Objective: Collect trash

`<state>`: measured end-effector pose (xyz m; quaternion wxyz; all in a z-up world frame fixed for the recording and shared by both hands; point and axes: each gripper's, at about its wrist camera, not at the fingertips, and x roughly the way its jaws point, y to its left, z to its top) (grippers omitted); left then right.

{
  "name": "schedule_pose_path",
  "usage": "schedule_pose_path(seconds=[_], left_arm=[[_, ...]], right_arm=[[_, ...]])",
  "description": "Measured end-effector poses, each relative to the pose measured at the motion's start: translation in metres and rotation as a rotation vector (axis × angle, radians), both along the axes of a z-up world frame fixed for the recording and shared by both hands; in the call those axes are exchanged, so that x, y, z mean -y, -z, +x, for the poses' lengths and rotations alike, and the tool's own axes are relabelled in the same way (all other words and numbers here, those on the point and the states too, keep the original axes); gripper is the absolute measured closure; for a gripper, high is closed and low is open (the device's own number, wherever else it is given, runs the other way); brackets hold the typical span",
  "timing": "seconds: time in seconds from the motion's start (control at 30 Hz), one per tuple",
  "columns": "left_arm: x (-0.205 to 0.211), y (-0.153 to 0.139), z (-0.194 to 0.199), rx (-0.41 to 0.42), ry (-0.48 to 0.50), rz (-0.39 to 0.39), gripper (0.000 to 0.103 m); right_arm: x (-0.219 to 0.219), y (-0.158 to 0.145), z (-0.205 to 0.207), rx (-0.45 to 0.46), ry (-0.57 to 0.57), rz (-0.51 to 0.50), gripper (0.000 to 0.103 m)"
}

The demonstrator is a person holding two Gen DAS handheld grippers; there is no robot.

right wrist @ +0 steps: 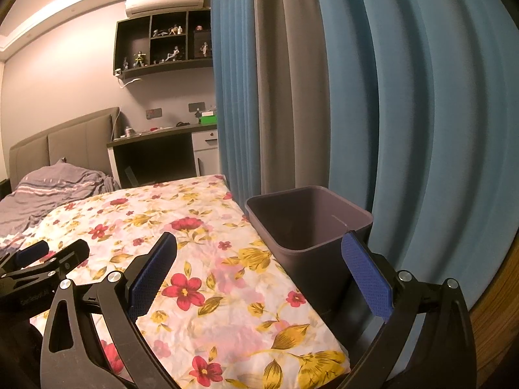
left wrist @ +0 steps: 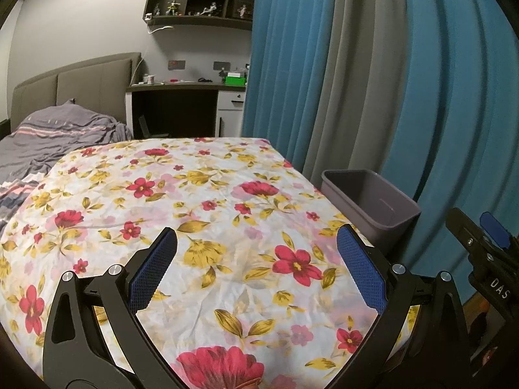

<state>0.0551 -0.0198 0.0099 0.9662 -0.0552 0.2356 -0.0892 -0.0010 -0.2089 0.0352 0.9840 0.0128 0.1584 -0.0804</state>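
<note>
Bedroom, lit warm; blue and grey curtains point(right wrist: 324, 97) hang along the right side. Floral sheet point(left wrist: 211, 214) covers a flat surface in the foreground, wrinkled, with red flowers and yellow leaves; whether it is a table or bed underneath cannot be told. Grey bin point(right wrist: 301, 223) stands just beside the sheet's right edge, against the curtains; what little of its inside shows holds nothing. No trash shows on the sheet in either view. Left tongs point(left wrist: 256, 256) hang over the sheet, spread wide, nothing between the blue pads. Right tongs point(right wrist: 259, 259) also spread wide and grasp nothing, one finger over the sheet's right edge, the other in front of the bin. Each pair shows at the edge of the other's view. Behind: bed with rumpled grey bedding point(left wrist: 58, 133), padded headboard point(left wrist: 81, 87), cluttered tabletop point(left wrist: 188, 85), wall shelf of figurines point(right wrist: 162, 42), air conditioner point(right wrist: 165, 0) above.
</note>
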Motion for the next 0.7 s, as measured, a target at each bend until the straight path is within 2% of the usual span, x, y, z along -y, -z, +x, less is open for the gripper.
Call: schedule_pose_path(seconds=[0.7], left_arm=[[0.0017,-0.0002,0.0000,0.000,0.003,0.002,0.006]], right_arm=[[0.0012,0.0003,-0.0013,-0.001,0.001,0.003,0.006]])
